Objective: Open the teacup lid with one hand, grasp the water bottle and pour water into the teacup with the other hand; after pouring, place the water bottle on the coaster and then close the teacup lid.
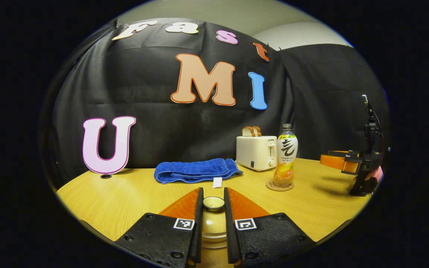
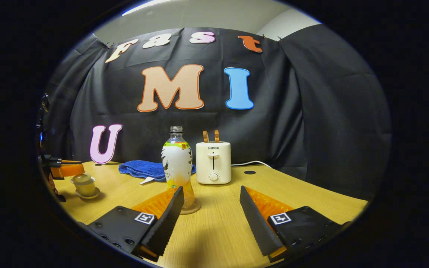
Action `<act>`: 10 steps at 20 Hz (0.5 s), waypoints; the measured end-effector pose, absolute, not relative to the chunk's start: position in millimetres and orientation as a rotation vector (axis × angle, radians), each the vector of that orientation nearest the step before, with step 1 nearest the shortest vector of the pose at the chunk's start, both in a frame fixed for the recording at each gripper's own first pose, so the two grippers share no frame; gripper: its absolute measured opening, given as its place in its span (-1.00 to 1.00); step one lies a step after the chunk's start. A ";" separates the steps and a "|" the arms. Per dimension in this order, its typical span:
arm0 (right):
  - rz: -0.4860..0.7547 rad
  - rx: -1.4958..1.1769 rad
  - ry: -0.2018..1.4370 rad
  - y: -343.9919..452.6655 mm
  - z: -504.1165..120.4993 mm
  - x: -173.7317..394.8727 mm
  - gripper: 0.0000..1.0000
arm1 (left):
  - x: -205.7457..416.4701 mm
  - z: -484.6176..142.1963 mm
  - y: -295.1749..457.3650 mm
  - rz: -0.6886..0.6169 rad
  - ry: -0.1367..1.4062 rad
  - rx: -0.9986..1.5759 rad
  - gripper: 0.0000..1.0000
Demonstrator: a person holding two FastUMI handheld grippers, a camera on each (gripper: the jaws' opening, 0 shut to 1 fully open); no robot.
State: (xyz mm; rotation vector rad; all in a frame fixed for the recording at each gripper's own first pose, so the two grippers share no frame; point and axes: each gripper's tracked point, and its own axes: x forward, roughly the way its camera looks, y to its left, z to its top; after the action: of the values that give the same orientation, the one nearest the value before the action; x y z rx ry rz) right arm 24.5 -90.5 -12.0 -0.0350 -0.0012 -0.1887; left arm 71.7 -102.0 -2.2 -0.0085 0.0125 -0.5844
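The left gripper pinches the teacup lid's knob on the teacup, while the right gripper stands wide open and empty before the water bottle on its coaster — toaster and blue towel behind, the cup's body hidden from the left gripper view.

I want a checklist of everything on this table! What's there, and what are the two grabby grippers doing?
Surface: wooden table, bare in front.
Job's things: water bottle upright on coaster, uncapped; teacup on its saucer, lid on.
Clutter: blue towel; toaster with bread in its slots.
Grippers: left gripper shut on the lid knob; right gripper open, bottle just ahead beside one finger.
Cables: white cord behind the toaster.
Surroundings: black cloth wall.
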 end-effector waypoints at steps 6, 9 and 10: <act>-0.183 -0.035 0.002 -94.3 -12.6 18.9 0.84 | 73.3 -10.8 -106.3 -0.595 0.067 0.028 -0.51; -0.179 -0.034 0.002 -93.7 -12.8 18.8 0.84 | 76.8 -16.4 -101.7 -0.564 0.098 0.038 -0.51; -0.178 -0.034 0.003 -93.3 -12.2 19.2 0.84 | 76.8 -14.9 -102.2 -0.562 0.098 0.038 -0.51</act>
State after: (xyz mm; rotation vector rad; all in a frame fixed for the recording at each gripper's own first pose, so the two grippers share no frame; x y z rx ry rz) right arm 19.2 -93.3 -12.2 -0.0344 0.0030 -0.1780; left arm 76.8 -102.2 -14.9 0.0377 0.0976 -0.5621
